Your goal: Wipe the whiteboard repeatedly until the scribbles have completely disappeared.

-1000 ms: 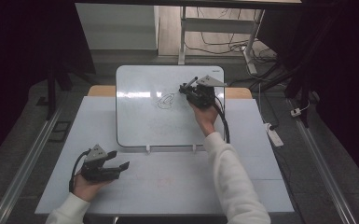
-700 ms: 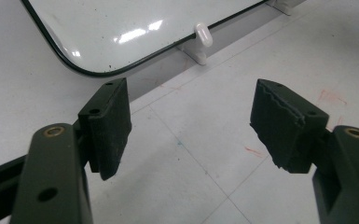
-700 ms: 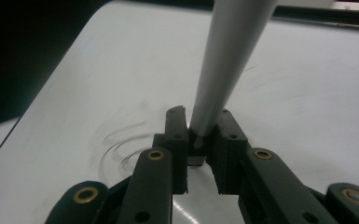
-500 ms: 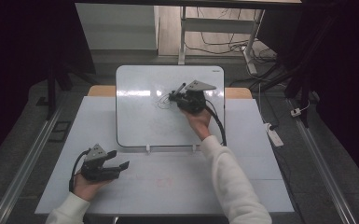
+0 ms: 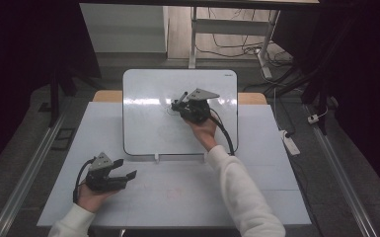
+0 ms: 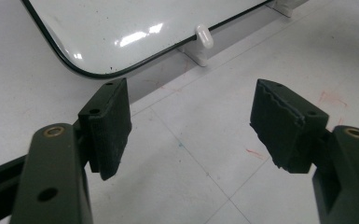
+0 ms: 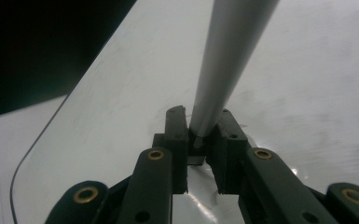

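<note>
Marker (image 7: 224,60) clamped in right tool (image 7: 200,135), held over the whiteboard (image 5: 148,128) w/ tip at faint scribbles near board's middle. Whiteboard lies flat on bench (image 5: 256,182). Left tool (image 6: 191,126) wide open, empty, low over bench near board's front left corner.

We see a pale table top (image 5: 256,163) marked with faint red smudges (image 6: 328,98), a power strip (image 5: 291,143) lying on the grey floor (image 5: 345,148) (just off the table's right edge), and loose cables (image 5: 237,47) beyond a metal stand (image 5: 193,34).
</note>
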Motion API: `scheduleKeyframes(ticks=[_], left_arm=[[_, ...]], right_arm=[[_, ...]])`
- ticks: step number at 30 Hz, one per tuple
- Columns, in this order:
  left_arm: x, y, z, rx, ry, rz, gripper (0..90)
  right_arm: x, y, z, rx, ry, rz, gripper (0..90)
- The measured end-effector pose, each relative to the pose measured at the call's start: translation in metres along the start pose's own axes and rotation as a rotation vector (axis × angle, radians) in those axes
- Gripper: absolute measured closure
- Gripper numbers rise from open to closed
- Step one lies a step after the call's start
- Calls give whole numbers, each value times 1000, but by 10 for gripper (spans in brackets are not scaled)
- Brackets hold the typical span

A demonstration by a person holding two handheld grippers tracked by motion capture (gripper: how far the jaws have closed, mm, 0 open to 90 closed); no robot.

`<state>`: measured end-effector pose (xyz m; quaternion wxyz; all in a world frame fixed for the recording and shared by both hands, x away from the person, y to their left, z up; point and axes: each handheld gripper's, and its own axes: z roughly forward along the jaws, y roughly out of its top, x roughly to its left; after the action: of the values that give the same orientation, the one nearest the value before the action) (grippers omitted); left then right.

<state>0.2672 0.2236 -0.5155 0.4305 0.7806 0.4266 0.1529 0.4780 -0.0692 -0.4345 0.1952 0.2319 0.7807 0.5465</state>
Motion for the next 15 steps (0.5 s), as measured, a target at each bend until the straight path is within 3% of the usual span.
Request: scheduleKeyframes(ticks=[1,2,3,4,6,8,10,12,14,15], left_arm=[[-1,0,0,-1,2,1,292],[-1,0,0,-1,1,3,292],[-2,0,0,-2,3,4,292],[-2,0,-1,-3,3,5,292],[-2,0,0,-4,2,4,292],[0,0,1,-3,1,3,292],[1,0,1,0,0,0,292],[0,0,1,-2,2,0,292],[-1,0,0,-4,4,3,292],[-2,0,-1,-5,5,5,292]], right_arm=[[-2,2,0,0,4,5,774],[-12,7,-4,-36,-52,31,774],[-12,7,-4,-36,-52,31,774],[-18,10,-7,-54,-86,50,774],[-27,14,-9,-75,-99,90,774],[-20,11,-6,-58,-76,76,774],[4,1,6,-12,10,17,774],[8,0,8,-13,9,2,774],[3,3,9,-34,-2,22,773],[-9,10,5,-70,-58,54,774]])
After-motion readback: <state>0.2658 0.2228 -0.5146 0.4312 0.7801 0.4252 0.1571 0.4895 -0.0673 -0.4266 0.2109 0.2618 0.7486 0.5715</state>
